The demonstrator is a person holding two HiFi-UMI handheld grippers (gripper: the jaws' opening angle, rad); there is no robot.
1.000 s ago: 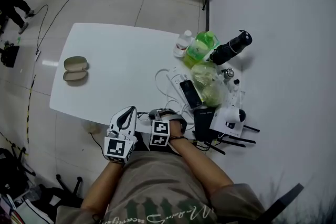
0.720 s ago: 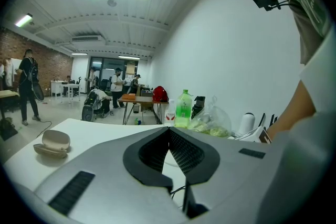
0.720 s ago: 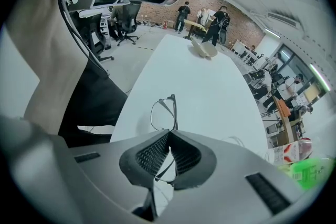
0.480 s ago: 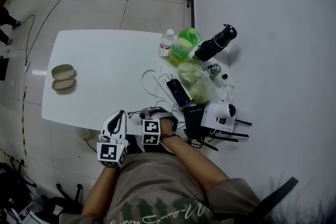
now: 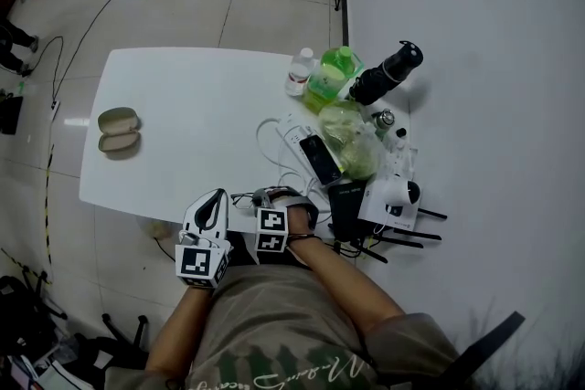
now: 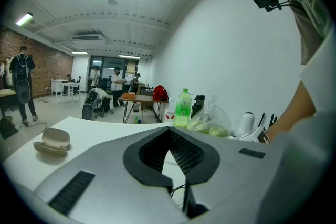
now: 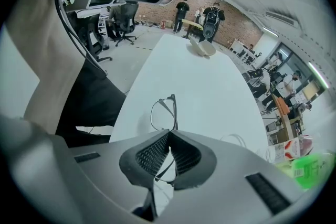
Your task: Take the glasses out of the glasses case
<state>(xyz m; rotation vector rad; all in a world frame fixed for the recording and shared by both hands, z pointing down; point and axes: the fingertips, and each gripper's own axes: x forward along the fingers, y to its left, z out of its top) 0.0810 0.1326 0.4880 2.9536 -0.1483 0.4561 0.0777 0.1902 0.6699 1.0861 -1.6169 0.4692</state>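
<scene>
The glasses case lies open near the left end of the white table, both halves showing and nothing visible inside. The glasses are already out and well apart from the case, at the table's near edge, close to the person's body.

The right gripper has its jaws closed together. The thin wire frame runs into the point where the tips meet and shows again through the gap behind them, so it reads as pinched on the frame near the bridge. One lens stands out beyond the tips, just over the table, with a faint shadow beside it. Whether the frame already rests on the surface I cannot tell.

The left gripper sits between the right gripper and the case, also at the near edge. Its jaws are shut on nothing, and only table and a bit of cable show through the slit.

As I judge it, the removal is done and the step in hand is setting the glasses down. The next move calls for lowering them flat, a little farther from the edge and toward the case. Then the right jaws should ease apart gently, as the wire frame is light and could snag on the ridged pads or slide off.
</scene>
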